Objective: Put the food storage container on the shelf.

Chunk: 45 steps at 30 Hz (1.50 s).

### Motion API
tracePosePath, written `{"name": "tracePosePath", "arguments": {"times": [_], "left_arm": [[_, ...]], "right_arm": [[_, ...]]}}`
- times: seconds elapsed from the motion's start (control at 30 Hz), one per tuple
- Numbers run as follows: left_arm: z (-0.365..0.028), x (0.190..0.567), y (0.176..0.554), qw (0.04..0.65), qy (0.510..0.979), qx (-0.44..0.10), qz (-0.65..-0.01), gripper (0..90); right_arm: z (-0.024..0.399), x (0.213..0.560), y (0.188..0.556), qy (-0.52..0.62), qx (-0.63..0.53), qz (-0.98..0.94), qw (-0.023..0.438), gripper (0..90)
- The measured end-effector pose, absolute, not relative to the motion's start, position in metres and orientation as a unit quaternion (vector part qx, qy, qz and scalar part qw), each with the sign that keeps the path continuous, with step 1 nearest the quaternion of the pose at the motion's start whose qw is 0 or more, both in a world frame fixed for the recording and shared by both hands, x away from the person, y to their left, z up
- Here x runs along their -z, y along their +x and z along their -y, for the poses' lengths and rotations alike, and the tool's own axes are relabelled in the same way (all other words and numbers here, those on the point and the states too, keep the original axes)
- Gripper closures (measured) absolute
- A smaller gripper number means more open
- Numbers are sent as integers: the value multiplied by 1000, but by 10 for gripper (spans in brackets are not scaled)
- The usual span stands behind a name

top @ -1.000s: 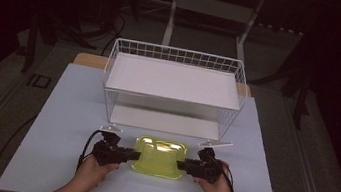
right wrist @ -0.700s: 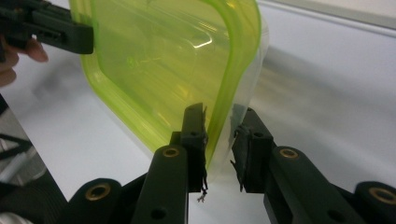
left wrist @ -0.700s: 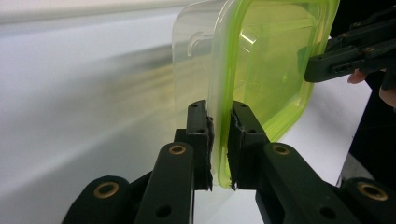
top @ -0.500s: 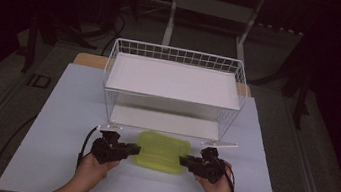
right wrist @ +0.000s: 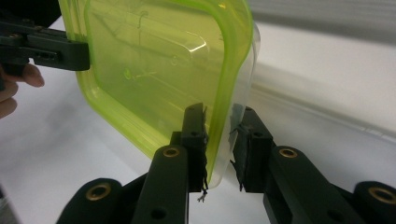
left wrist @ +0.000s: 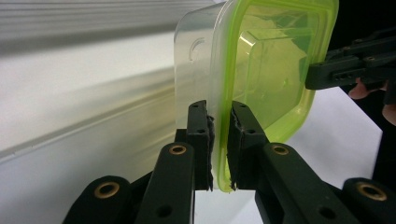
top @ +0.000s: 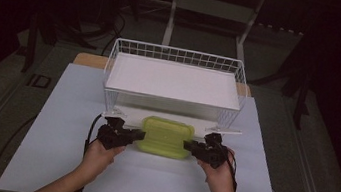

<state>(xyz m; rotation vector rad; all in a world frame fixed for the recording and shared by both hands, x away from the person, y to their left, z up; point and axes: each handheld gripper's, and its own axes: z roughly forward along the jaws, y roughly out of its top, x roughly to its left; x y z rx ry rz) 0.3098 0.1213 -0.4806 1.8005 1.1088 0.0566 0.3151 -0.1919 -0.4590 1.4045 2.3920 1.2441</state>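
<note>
**Lidded box, held at both ends**

We are clamping the left gripper (top: 139,134) on the left rim of the green-lidded container (top: 165,136). We are holding that container just in front of the white wire rack (top: 175,79), above the white table (top: 55,110). We are pinching its right rim with the right gripper (top: 187,146); the rack's lower shelf is standing close behind.

My glossy translucent green plastic lid (top: 165,135) on clear plastic tub (left wrist: 194,70); white-coated wire rack (top: 175,79); matt bench (top: 65,111).
</note>
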Motion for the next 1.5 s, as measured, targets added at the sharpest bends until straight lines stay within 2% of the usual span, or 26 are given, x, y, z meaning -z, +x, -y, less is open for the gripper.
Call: {"name": "tracePosePath", "arguments": {"times": [0.53, 0.87, 1.2, 1.5], "left_arm": [[-115, 497, 346, 494, 728, -28, -475, 810], [-115, 510, 357, 484, 726, -13, -488, 809], [-116, 512, 364, 501, 712, -15, -492, 796], [-116, 516, 369, 517, 703, -43, -486, 743]], "right_arm": [[189, 471, 351, 482, -394, -776, 98, 773], [187, 483, 362, 494, -386, -773, 93, 774], [188, 485, 370, 504, -397, -762, 93, 760], [183, 485, 373, 499, -402, -755, 138, 726]]}}
